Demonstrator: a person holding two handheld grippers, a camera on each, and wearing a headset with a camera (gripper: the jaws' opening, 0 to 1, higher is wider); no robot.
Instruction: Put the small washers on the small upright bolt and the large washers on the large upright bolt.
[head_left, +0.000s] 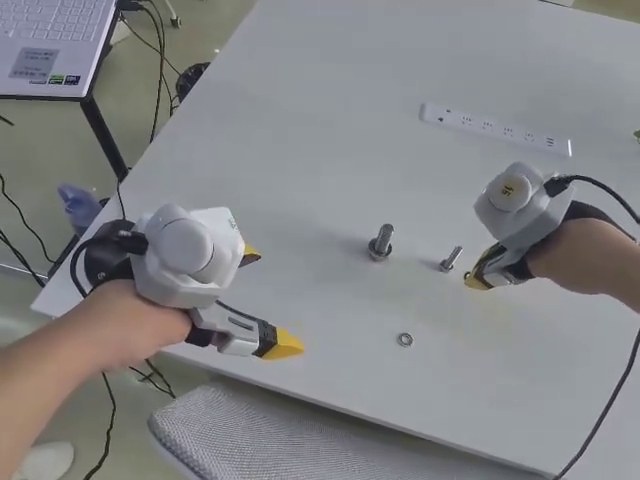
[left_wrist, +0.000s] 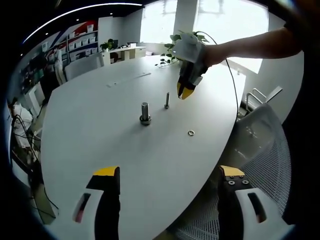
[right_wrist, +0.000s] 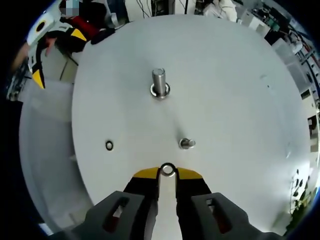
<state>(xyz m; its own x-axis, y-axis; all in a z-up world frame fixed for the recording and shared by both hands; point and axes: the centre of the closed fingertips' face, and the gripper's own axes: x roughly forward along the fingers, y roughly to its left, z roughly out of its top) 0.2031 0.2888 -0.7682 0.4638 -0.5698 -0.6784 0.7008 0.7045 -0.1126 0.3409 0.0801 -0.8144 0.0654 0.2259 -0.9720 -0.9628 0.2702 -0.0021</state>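
The large upright bolt (head_left: 381, 241) (left_wrist: 145, 114) (right_wrist: 159, 81) stands mid-table with a metal ring around its foot. To its right stands the small upright bolt (head_left: 451, 259) (left_wrist: 167, 100) (right_wrist: 187, 143). My right gripper (head_left: 480, 276) (right_wrist: 168, 172) hovers just right of the small bolt, shut on a washer (right_wrist: 168, 169) pinched between its yellow tips. A loose washer (head_left: 405, 339) (left_wrist: 191, 133) (right_wrist: 109, 145) lies flat on the table nearer the front edge. My left gripper (head_left: 268, 300) (left_wrist: 169, 172) is open, jaws wide apart, over the table's front left.
A white power strip (head_left: 495, 128) lies at the back of the white table (head_left: 300, 130). A laptop (head_left: 50, 40) sits on a stand at the far left. A grey mesh chair (head_left: 230, 430) is below the table's front edge.
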